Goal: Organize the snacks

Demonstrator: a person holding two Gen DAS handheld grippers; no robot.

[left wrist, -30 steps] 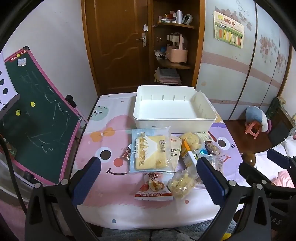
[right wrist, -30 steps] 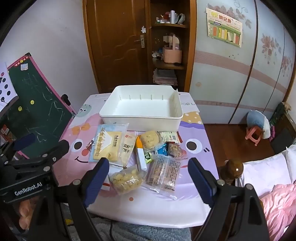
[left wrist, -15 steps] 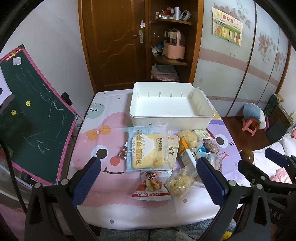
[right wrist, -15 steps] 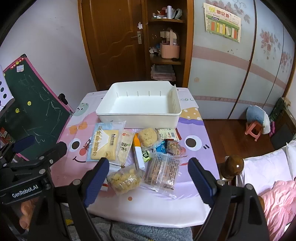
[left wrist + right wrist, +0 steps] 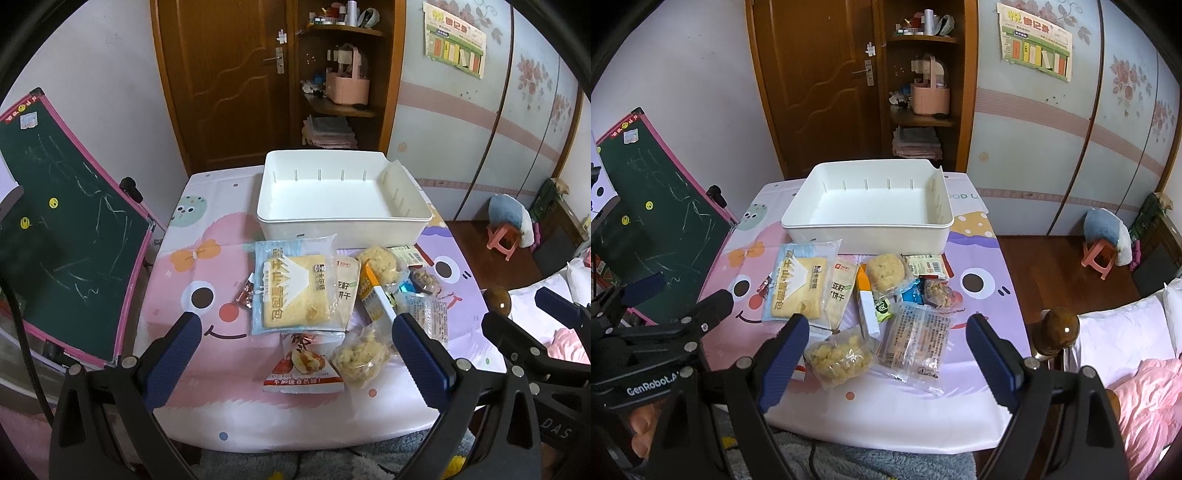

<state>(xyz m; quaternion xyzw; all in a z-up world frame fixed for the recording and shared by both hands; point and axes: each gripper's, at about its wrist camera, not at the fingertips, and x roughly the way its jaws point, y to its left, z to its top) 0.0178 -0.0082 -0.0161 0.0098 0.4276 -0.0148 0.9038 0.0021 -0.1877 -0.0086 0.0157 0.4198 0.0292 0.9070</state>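
A cartoon-print tabletop holds snack packs and a white bin. Behind stands a brown door. Both tools, left and right, hang released, holding nothing.

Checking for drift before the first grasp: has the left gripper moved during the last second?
Yes. In the left wrist view the white bin and the door sit lower now, so the open left gripper has tilted upward slightly.
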